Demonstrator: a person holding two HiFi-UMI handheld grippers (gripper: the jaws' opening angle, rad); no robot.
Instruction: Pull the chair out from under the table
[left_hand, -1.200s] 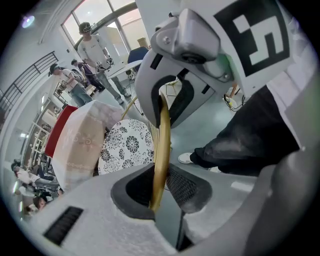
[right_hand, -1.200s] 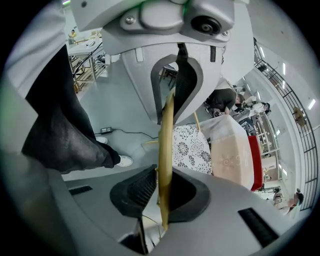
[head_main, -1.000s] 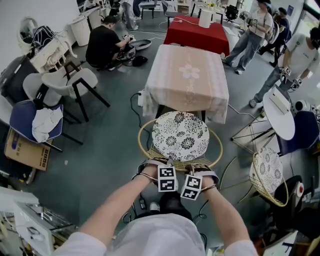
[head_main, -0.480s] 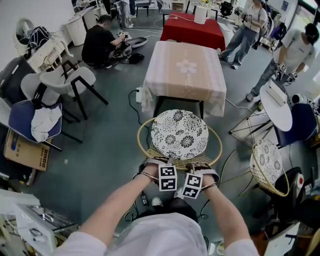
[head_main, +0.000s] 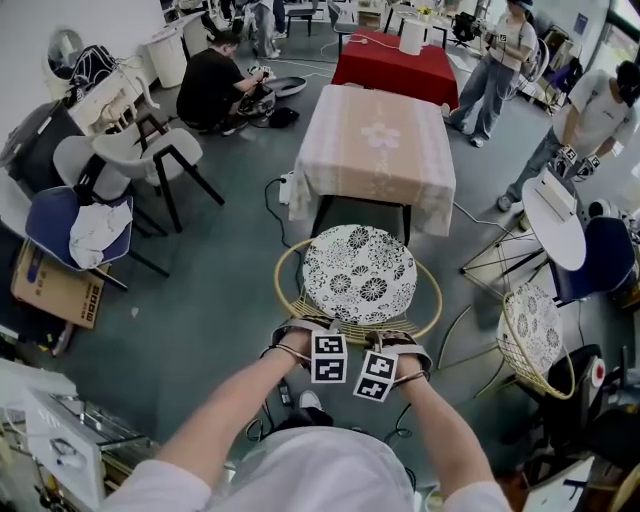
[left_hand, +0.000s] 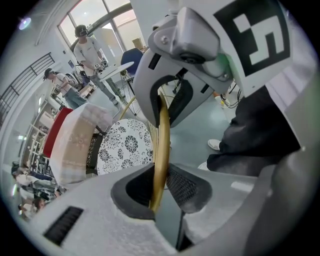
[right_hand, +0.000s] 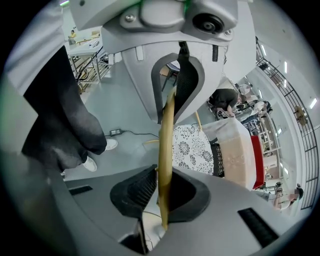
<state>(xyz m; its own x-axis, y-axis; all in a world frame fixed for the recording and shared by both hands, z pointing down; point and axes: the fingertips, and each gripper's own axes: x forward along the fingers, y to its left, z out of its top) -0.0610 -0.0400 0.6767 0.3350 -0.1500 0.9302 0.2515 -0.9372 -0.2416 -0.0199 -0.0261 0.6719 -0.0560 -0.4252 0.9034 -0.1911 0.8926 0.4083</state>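
Chair rim clamped in our left claw and right claw; if we pull unevenly, thin rim may slip or chair tip.

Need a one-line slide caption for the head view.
Left gripper and right gripper shut on the chair by its gold rim, floral cushion facing the draped table.
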